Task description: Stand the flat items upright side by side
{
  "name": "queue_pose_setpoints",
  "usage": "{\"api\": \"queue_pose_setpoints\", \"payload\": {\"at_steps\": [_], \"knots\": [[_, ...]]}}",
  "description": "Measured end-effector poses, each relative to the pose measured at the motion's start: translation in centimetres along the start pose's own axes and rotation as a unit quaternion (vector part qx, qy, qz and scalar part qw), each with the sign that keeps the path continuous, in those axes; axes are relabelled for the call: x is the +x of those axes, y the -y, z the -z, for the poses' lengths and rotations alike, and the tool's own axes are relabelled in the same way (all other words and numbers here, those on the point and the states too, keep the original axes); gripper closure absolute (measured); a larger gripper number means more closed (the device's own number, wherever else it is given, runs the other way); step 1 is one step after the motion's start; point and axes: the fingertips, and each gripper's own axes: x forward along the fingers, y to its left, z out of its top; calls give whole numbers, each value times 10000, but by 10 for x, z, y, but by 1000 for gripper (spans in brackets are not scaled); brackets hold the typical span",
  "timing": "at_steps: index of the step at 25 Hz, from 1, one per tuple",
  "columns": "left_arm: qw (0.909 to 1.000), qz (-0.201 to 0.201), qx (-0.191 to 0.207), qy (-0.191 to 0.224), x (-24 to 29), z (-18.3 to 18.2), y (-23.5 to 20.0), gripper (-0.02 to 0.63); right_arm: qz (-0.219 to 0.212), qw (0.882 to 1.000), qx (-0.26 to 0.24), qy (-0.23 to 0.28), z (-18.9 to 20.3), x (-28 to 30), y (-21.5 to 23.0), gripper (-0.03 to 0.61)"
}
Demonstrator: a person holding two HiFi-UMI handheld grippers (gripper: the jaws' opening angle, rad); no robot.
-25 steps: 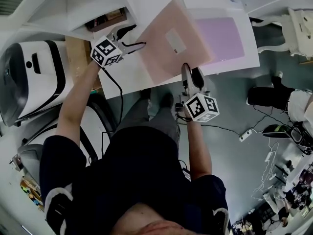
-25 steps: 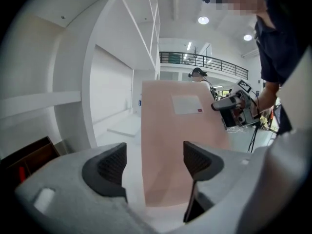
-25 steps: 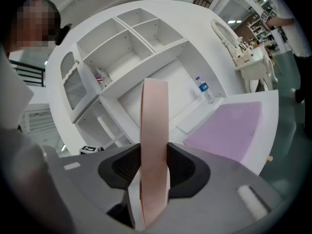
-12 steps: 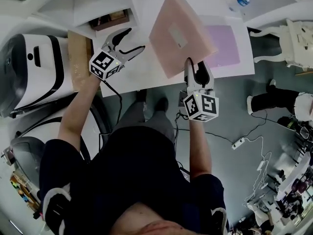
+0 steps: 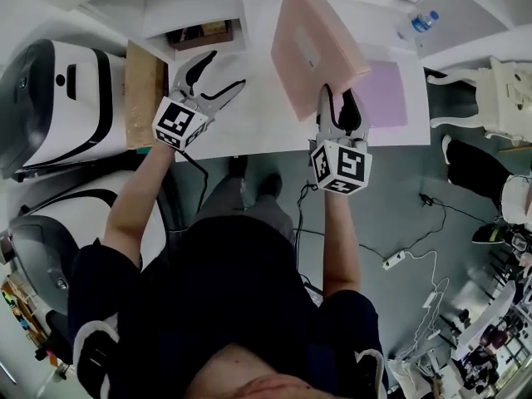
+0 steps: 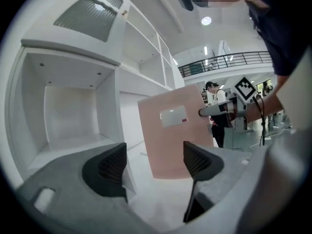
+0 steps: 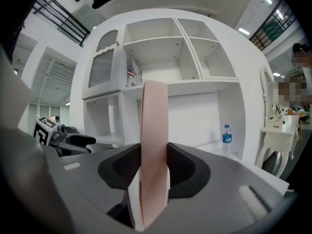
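The right gripper (image 5: 337, 104), held almost level, has its jaws closed on the nearly upright pink folder (image 5: 314, 50); the left gripper (image 5: 224, 71) has its jaws open

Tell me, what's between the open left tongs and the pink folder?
Nothing, just bare white table. The head view shows the gap between the left tongs and the pink folder, and the left gripper view shows it too.
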Motion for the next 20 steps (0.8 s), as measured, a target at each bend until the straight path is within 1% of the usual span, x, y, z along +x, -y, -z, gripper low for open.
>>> {"api": "queue_pose_setpoints", "payload": {"at_steps": [3, 9, 13, 20], "knots": [[9993, -355, -68, 130, -10, -7, -9, 249, 2, 9998, -200, -3, -1, 13, -4, 420], [9966, -800, -73, 169, -24, -12, -16, 249, -12, 9989, -458, -34, 1, 44, -16, 420], [9948, -994, -144, 155, -31, -10, -19, 249, -54, 9989, -463, -37, 4, 66, -24, 420], [9921, -1241, -85, 135, -40, -14, -22, 249, 25, 9983, -567, -85, 11, 102, -29, 420]]}}
